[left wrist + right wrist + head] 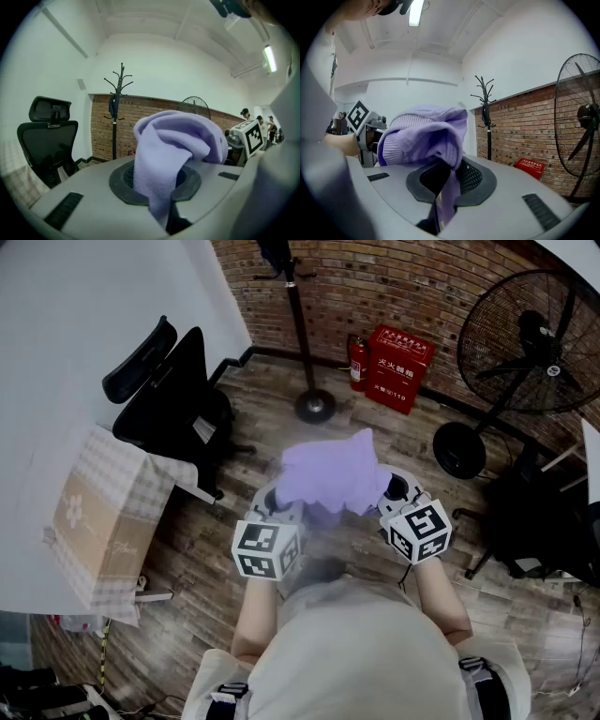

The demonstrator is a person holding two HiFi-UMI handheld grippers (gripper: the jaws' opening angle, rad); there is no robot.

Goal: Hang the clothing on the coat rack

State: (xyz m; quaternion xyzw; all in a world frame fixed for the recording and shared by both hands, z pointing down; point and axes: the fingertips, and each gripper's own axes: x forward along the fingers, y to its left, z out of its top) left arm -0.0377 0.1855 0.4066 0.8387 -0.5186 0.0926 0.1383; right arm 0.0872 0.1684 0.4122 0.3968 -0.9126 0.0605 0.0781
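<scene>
**A:** How is the lilac garment (330, 474) going to handle?

**B:** It is looking soft and light, a knit that is drooping in loose folds. Nothing about it is stiff or fragile. It is hanging in the air between the two tools, well apart from the coat rack (300, 334), which is standing by the brick wall (403, 277).

**A:** What are the tools doing?

**B:** The left tool (161, 211) is pinching a fold with its jaws nearly together. The right tool (443, 206) is clamping another fold just under the ribbed edge.

**A:** Where should it be held for hanging?

**B:** I am thinking near that ribbed edge, or near the collar if one is there. The two grips should be pulling the cloth apart so an opening is showing for a peg. Bunched like this, it is likely sagging too much to catch, and a loose drape risks sliding off.
</scene>
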